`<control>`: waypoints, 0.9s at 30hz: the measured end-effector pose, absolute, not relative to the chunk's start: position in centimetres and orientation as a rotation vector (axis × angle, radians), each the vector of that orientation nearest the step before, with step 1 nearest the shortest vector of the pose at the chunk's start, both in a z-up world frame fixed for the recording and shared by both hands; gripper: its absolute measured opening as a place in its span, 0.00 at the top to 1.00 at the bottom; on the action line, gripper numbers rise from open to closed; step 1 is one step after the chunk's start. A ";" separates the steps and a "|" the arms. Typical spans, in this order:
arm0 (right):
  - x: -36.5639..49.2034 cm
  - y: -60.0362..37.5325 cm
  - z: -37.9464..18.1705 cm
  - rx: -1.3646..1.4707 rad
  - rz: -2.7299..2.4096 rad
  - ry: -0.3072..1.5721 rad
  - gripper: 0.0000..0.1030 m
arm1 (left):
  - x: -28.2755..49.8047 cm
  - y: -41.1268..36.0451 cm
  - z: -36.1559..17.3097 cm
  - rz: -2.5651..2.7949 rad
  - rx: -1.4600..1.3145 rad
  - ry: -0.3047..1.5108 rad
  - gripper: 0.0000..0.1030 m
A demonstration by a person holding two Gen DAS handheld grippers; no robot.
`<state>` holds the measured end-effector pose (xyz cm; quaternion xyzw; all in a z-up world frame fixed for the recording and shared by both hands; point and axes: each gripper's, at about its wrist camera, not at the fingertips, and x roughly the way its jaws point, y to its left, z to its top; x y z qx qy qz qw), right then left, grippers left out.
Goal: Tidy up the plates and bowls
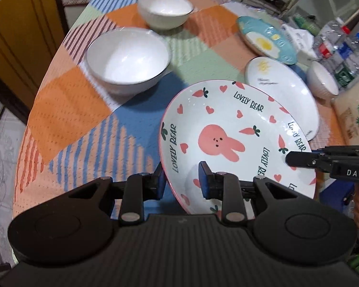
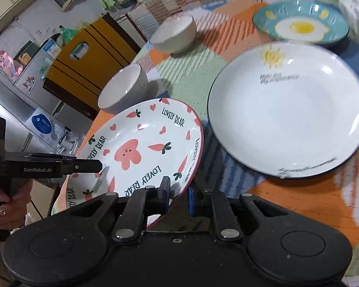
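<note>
Both grippers hold the pink rabbit "Lovely Bear" plate (image 1: 227,143) tilted above the table; it also shows in the right wrist view (image 2: 141,150). My left gripper (image 1: 182,181) is shut on its near rim, one finger over and one under. My right gripper (image 2: 178,196) is shut on the opposite rim; it shows in the left wrist view (image 1: 299,160). A white plate with a sun drawing (image 2: 289,110) lies just beyond. A blue egg-pattern plate (image 2: 301,24) lies farther back. Two white bowls (image 1: 128,59) (image 1: 165,8) stand at the left, a third white bowl (image 1: 323,81) at the right.
The table has a checked orange, blue and green cloth (image 1: 71,110). Water bottles (image 1: 342,47) and a bag (image 1: 356,114) crowd the right edge. A yellow cabinet (image 1: 19,24) stands beyond the left edge of the table.
</note>
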<state>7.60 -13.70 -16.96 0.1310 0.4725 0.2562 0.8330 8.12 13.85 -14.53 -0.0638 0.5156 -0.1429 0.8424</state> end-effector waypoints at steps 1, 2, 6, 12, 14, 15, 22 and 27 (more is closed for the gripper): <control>7.4 -14.1 -16.5 0.274 0.540 0.993 0.82 | 8.0 13.2 -14.0 -0.311 -0.125 1.076 0.74; 7.1 -14.6 -15.9 0.277 0.533 0.984 0.82 | 8.0 12.8 -13.5 -0.320 -0.122 1.068 0.74; 6.3 -16.7 -13.9 0.288 0.492 0.955 0.82 | 8.6 10.9 -11.8 -0.371 -0.146 1.047 0.74; 5.8 -20.2 -11.3 0.295 0.436 0.923 0.82 | 9.2 7.6 -9.7 -0.452 -0.162 0.993 0.74; 5.8 -21.3 -10.7 0.299 0.423 0.910 0.82 | 9.7 6.3 -9.3 -0.464 -0.144 0.971 0.74; 5.9 -21.9 -10.5 0.299 0.415 0.902 0.82 | 10.0 5.8 -9.2 -0.469 -0.141 0.965 0.74; 7.1 -24.7 -9.3 0.286 0.363 0.883 0.82 | 13.1 3.5 -9.1 -0.520 -0.190 0.984 0.74; 8.4 -25.2 -9.9 0.319 0.342 0.904 0.81 | 15.1 2.8 -9.8 -0.524 -0.197 1.012 0.74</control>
